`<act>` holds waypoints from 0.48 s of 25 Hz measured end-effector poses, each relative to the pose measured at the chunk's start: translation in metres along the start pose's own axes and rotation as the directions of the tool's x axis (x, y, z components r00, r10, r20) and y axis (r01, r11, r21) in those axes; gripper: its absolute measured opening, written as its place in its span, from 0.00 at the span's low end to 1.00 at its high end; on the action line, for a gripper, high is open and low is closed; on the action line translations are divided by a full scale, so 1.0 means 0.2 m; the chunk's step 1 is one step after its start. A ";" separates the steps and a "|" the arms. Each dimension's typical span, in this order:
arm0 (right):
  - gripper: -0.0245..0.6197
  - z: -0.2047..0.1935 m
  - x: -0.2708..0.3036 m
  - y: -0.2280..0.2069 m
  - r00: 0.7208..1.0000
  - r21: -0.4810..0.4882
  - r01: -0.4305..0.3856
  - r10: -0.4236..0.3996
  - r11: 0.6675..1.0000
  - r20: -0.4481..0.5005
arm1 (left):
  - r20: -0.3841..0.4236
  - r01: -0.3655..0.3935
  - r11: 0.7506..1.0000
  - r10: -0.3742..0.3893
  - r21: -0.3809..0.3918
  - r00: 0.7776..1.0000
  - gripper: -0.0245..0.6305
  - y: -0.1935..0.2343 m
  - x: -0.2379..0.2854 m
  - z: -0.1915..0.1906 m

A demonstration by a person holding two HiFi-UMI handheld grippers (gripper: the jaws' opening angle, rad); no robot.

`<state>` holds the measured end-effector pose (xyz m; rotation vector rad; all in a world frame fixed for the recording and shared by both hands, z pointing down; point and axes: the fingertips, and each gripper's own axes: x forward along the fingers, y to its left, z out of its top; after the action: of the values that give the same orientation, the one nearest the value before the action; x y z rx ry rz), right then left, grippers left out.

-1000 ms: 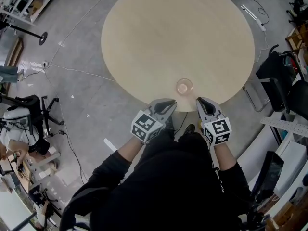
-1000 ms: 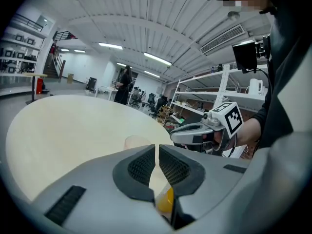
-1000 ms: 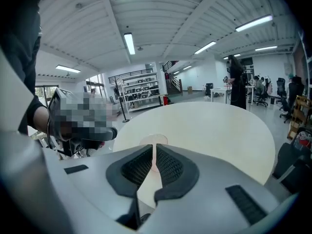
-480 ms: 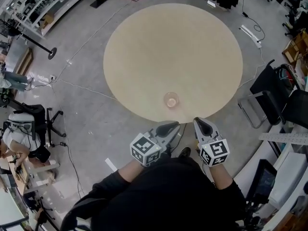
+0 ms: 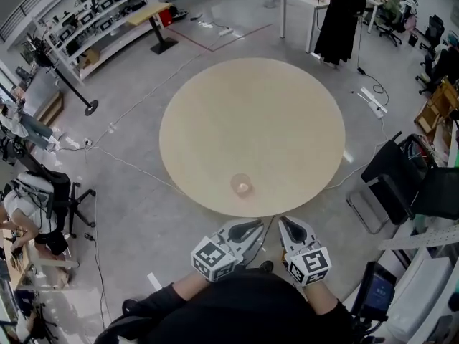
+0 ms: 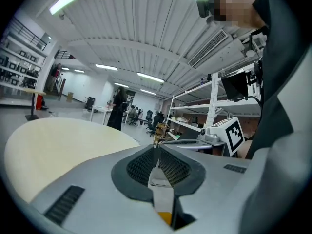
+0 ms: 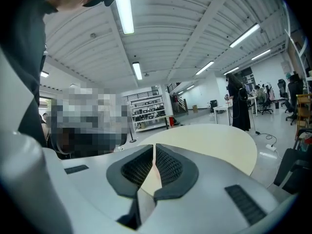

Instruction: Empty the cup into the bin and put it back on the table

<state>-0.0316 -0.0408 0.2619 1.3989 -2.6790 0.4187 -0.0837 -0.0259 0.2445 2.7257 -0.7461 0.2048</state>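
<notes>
clear cup (image 5: pixel 242 185), upright, on round table (image 5: pixel 251 106) nr front edge

Shelves (image 5: pixel 93 16) (far left), chair (image 5: pixel 393 172) rt.

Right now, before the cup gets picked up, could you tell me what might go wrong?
1. The clear cup stands close to the near edge of the table, so a clumsy approach could push it off.
2. The left gripper and right gripper are both shut and empty. If neither opens first, it would probably bump the cup rather than grasp it.
3. No bin shows in any view, so the carry may be long, with more chance of spilling.
</notes>
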 end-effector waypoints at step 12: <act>0.08 0.25 -0.12 0.06 0.993 -0.055 -0.025 0.031 0.998 0.115 | 0.104 -0.119 0.990 0.112 0.070 0.988 0.11 -0.07 -0.15 0.18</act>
<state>-0.0252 -0.0303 0.2079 1.4140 -2.7815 0.2735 -0.1001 -0.0133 0.2004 2.7834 -0.9442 0.1247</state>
